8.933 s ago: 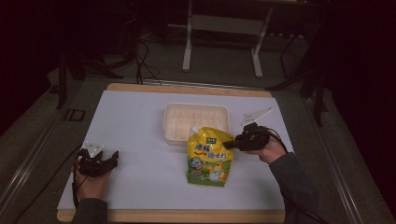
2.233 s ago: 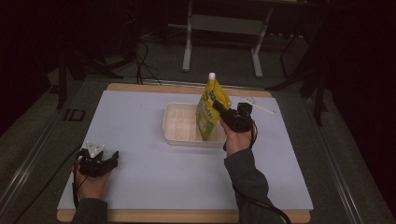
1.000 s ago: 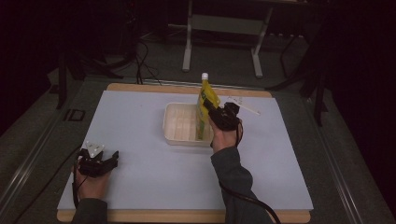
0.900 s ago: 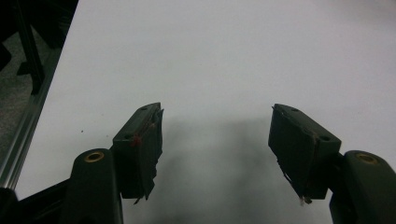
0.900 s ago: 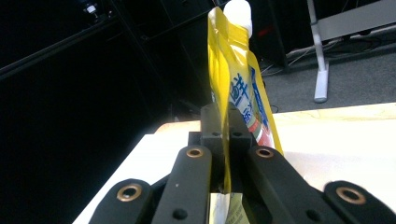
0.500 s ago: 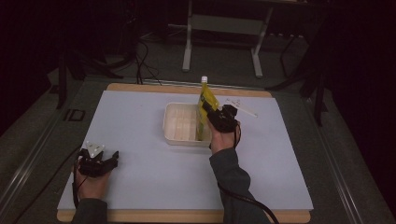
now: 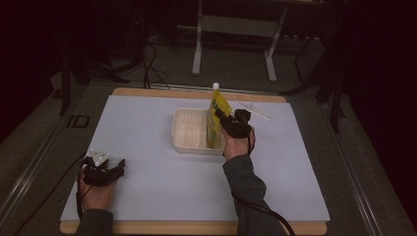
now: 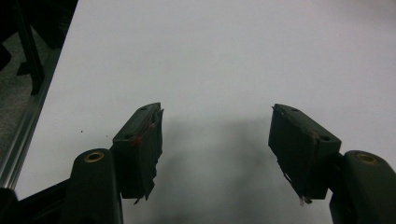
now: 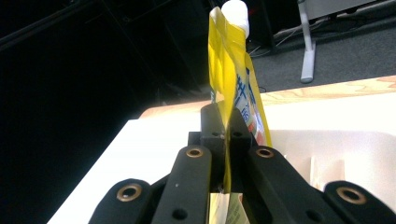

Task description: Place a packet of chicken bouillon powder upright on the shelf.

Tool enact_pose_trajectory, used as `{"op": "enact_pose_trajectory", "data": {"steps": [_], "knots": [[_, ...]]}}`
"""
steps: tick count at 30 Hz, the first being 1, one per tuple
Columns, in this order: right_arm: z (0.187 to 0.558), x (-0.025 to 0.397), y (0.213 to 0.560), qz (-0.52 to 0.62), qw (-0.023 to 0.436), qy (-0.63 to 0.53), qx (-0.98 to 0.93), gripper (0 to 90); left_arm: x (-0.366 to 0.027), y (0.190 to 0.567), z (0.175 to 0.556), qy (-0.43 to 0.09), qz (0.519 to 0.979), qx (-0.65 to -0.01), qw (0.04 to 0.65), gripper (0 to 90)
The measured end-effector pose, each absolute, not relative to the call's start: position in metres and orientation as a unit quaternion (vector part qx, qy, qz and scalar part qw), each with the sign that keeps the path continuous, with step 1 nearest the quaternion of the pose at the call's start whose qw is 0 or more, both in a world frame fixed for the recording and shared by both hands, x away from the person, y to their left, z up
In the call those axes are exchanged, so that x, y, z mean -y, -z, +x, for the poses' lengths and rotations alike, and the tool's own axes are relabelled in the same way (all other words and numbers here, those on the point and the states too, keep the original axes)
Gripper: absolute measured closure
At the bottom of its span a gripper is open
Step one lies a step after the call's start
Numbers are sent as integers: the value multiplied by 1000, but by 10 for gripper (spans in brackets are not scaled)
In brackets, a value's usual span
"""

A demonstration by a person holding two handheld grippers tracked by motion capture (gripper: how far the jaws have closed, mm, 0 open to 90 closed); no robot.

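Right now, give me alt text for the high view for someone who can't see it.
The right gripper holds a yellow spouted pouch upright at the right end of a white tray on a pale table. The left gripper, jaws open, rests near the table's front left corner.

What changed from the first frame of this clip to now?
The right claw, shut on the yellow pouch, lifted it off the table in front of the white tray and carried it back over the tray's right end, turning it upright and edge-on. The left claw stayed open at the near left; the tray did not move.
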State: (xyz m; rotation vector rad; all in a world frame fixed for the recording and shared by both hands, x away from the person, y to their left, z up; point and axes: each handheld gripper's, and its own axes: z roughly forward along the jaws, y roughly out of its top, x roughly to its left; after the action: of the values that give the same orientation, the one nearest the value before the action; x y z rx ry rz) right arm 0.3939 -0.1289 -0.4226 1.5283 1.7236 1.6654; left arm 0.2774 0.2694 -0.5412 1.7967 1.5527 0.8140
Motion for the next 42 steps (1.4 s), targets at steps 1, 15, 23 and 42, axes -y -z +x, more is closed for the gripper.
{"op": "enact_pose_trajectory", "data": {"steps": [1,15,23,42], "knots": [[394,129,423,531,148,-578,-601,900,-269,541,277,-308,680,-588,310,347],[400,124,423,533,152,-536,-637,900,-269,541,277,-309,681,-587,310,347],[401,128,423,530,126,-516,-661,722,-269,541,278,-308,680,-588,310,347],[387,148,419,479,113,-455,-742,346,-269,541,278,-309,680,-589,309,345]]}}
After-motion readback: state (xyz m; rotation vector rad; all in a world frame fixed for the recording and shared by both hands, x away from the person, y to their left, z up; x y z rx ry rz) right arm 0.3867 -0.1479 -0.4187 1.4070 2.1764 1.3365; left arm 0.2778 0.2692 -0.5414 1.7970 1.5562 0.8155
